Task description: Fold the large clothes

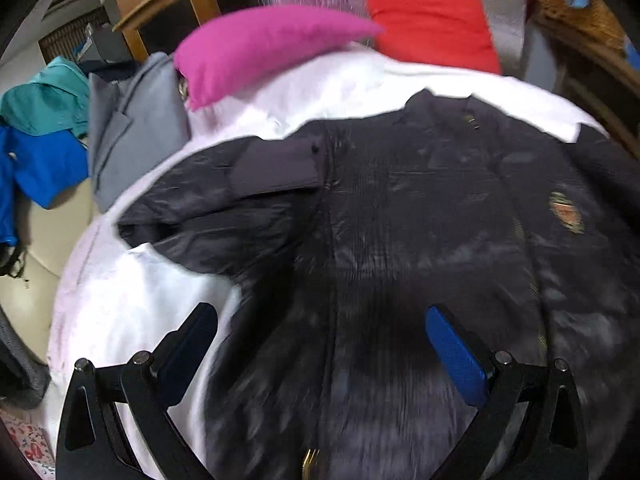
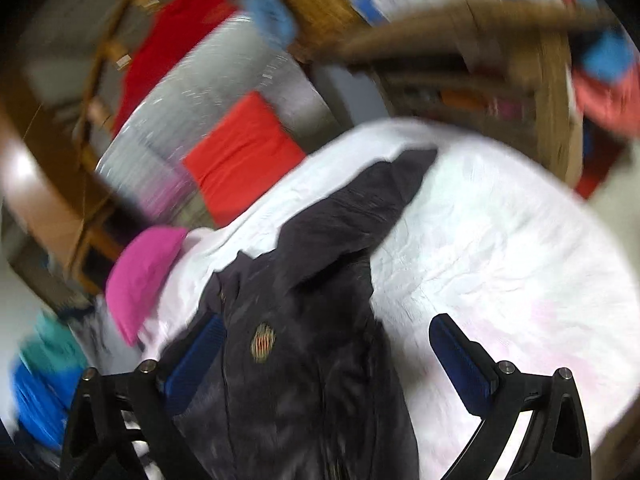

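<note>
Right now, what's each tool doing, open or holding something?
Left tool: open, empty, above the dark jacket.
Right tool: open, holding nothing, jacket between its fingers.

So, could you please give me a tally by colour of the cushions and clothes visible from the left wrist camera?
Pink cushion: 1
Red cushion: 1
Dark navy jacket: 1
Grey garment: 1
Teal garment: 1
Blue garment: 1
Total: 6
</note>
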`<state>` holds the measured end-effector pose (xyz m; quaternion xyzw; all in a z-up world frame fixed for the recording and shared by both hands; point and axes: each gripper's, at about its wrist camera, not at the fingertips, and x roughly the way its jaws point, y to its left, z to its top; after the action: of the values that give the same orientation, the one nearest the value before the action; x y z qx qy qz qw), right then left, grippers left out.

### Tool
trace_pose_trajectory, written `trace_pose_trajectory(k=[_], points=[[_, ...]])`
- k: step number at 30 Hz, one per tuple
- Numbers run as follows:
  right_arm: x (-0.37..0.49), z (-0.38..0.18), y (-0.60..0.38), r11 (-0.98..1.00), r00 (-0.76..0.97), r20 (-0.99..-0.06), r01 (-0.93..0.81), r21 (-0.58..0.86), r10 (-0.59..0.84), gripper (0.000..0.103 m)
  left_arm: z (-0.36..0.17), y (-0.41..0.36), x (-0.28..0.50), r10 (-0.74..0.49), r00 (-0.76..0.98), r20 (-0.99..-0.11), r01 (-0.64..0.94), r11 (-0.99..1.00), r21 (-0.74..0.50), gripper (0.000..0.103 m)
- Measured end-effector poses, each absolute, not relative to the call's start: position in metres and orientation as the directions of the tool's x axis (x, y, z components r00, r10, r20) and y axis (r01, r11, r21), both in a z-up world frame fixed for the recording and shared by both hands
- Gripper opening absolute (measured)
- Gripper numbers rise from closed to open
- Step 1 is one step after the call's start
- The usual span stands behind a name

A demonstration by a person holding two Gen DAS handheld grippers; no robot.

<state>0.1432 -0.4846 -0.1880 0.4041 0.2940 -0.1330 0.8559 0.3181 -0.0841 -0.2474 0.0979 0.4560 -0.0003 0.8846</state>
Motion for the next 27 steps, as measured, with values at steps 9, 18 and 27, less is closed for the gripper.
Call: trace_pose_trajectory(k=[9,18,27], points=[[0.247,-0.288,-0.606,0.275,0.833,-0.532,0.481,0.832,0.152,0.100,-0.297,-0.109,0.352,0.070,0.524,-0.849,0.180,0.965,0.190,0.103],[0.313,-0.338,-0.651,0.173,0.823,-0.535,0.508,0.844,0.192,0.053,-0.302,-0.096,0.341,0.007,0.560,-0.829,0.120,0.989,0.089,0.103],[0.335,-0.270,-0.614,0.374,0.865,-0.470,0.383,0.845,0.176,0.019,-0.276,-0.094,0.354,-0.003,0.577,-0.817,0.138,0.986,0.094,0.103]])
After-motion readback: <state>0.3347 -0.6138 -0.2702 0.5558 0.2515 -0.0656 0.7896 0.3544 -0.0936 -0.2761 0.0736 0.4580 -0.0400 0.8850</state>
